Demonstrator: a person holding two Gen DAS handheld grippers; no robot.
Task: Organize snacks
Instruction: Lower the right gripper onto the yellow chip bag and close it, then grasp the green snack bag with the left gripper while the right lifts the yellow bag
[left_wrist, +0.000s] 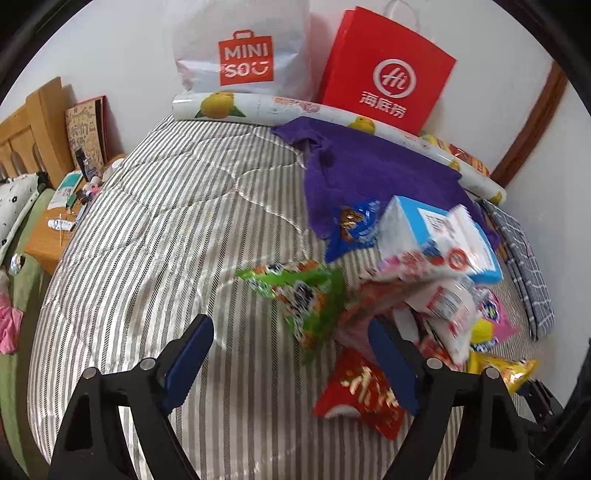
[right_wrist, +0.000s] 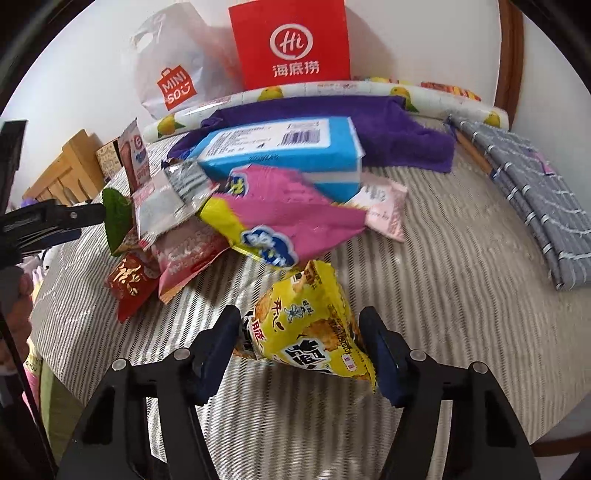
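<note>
Presently, on the striped bed, I have my right claw closed on the yellow snack bag, apparently to pull it from the snack heap, and my left claw wide, empty, near the green packet.
</note>
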